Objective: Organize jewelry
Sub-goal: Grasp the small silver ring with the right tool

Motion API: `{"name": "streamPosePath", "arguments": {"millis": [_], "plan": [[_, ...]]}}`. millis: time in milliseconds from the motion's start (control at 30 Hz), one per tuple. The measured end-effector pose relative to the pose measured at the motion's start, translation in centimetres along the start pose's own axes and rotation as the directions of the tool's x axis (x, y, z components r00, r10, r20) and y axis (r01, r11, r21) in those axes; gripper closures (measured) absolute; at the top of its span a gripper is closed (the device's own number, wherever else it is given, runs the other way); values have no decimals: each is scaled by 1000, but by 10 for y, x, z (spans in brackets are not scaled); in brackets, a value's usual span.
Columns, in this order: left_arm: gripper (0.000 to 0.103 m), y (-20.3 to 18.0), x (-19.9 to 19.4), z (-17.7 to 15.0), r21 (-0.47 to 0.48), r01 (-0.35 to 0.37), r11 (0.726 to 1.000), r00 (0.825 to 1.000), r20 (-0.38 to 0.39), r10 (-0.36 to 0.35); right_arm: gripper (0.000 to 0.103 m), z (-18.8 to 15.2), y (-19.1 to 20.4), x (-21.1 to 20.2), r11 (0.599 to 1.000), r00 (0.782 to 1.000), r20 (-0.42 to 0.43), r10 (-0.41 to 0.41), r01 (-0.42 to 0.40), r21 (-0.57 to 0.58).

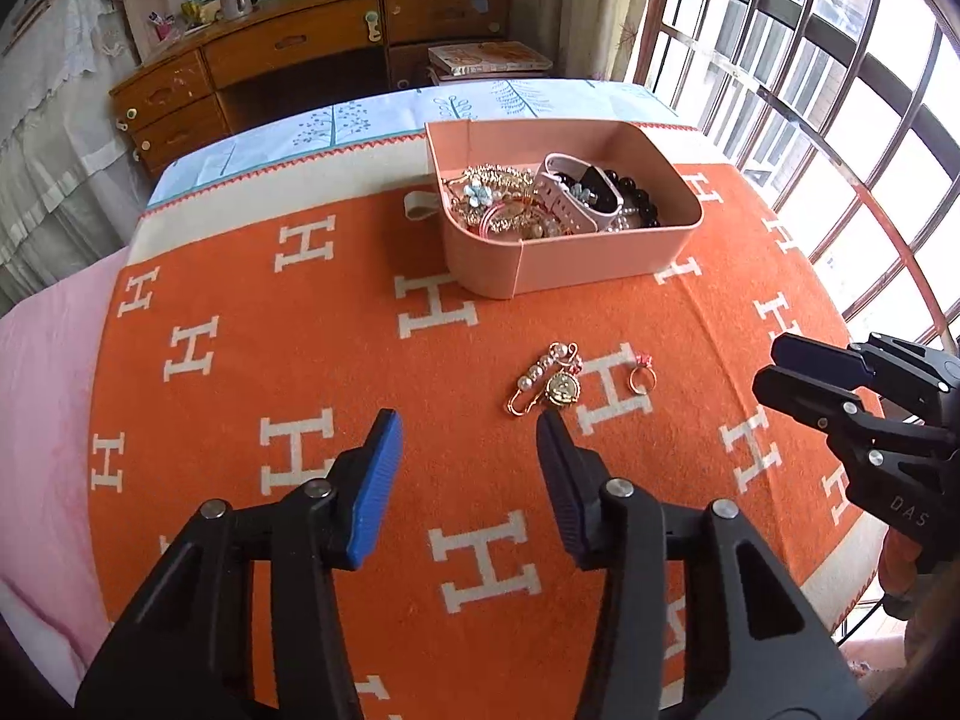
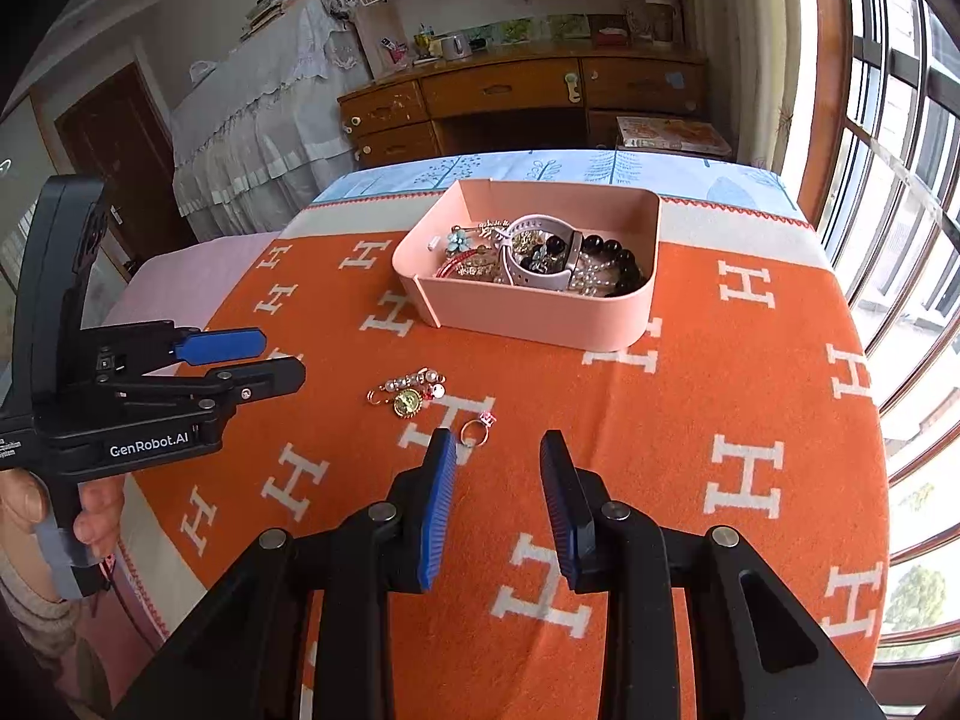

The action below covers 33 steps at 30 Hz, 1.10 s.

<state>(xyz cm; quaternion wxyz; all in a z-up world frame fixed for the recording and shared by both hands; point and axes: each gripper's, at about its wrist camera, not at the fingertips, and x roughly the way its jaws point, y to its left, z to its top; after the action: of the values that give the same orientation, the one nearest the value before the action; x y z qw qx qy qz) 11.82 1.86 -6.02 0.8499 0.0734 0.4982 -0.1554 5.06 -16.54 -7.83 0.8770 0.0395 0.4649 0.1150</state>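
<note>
A pink box (image 1: 576, 261) (image 2: 540, 324) full of jewelry stands on the orange blanket (image 1: 300, 360) (image 2: 720, 420). A gold pearl brooch pin (image 1: 549, 381) (image 2: 411, 391) and a small ring with a pink stone (image 1: 639, 377) (image 2: 477, 431) lie on the blanket in front of the box. My left gripper (image 1: 468, 426) (image 2: 279, 354) is open and empty, its right fingertip just short of the brooch. My right gripper (image 2: 495, 447) (image 1: 774, 363) is open and empty, with the ring just beyond its left fingertip.
The box holds a watch with a pale strap (image 1: 576, 189) (image 2: 540, 258), black beads (image 1: 636, 198) and gold chains. A wooden desk (image 1: 300, 54) stands beyond the bed. A barred window (image 1: 810, 90) runs along the right. A pink sheet (image 1: 42, 420) lies left.
</note>
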Motion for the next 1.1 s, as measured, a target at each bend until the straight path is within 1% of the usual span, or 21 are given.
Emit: {"name": "streamPosePath", "arguments": {"millis": [200,333,600,700,833,900,967,1000,1100], "plan": [[62,0,21,-7,10,24,1000,999,-35,-23,73,-7,3,23,1000,999,-41,28,-28,-9],[65,-1,33,-8,15,35,999,998,-54,-35,73,-7,4,42,999,997,-62,44,-44,-11],[65,-6,49,-6,37,59,998,996,-71,-56,74,3,11,81,998,994,-95,47,-50,-29],[65,-6,53,-4,42,65,997,995,-74,-62,74,8,13,89,999,996,-80,39,-42,-34],[65,-7,58,0,44,77,996,994,-75,-74,83,15,16,97,998,998,-67,8,-12,-54],[65,-7,60,2,45,84,995,994,-76,-80,86,16,24,100,994,998,-59,-28,22,-108],[65,-9,61,3,47,88,995,994,-74,-85,95,13,33,102,985,997,-42,-67,60,-163],[65,-10,61,3,48,91,995,994,-73,-87,97,12,36,103,981,996,-34,-86,78,-179],[65,-17,56,3,72,90,993,995,-53,-87,97,12,35,101,984,996,-32,-80,73,-165]]}}
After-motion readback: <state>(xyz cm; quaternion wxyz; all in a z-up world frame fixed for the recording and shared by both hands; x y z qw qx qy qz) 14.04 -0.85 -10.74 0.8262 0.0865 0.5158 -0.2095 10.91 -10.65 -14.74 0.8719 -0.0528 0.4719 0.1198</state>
